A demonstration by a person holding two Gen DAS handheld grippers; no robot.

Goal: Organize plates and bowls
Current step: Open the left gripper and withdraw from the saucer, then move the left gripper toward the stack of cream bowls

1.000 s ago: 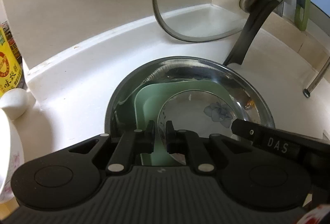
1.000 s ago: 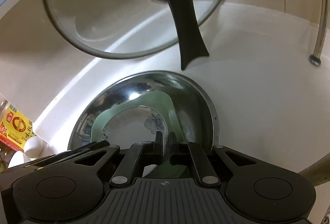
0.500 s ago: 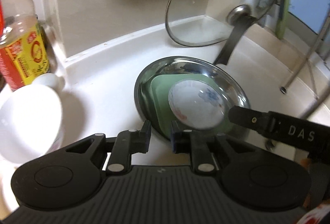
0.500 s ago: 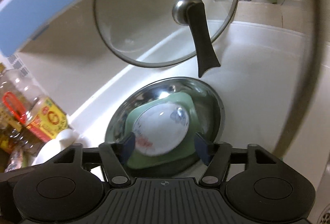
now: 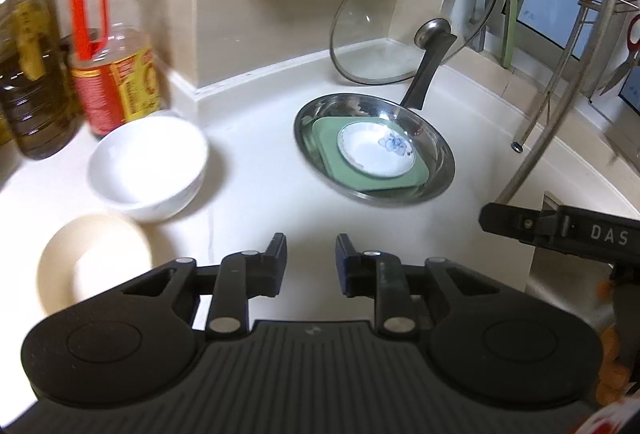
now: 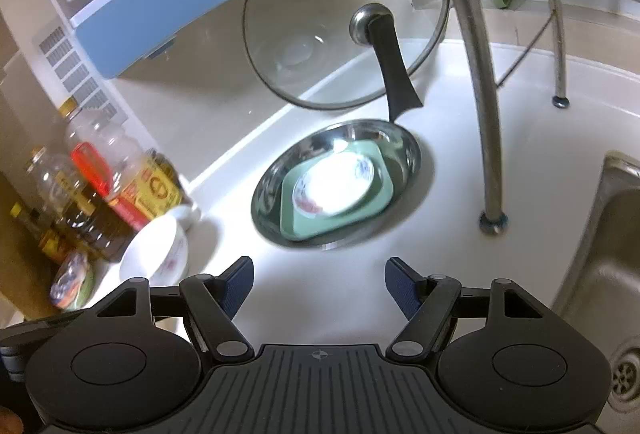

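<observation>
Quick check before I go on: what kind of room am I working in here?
Most likely a home kitchen, at the counter beside a sink. Oil bottles stand by the wall, a glass pan lid leans behind a steel dish of stacked plates, and bowls sit nearby.

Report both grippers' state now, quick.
Left gripper: jaws partly apart and opening, nothing between them.
Right gripper: jaws wide and opening, nothing between them.
</observation>
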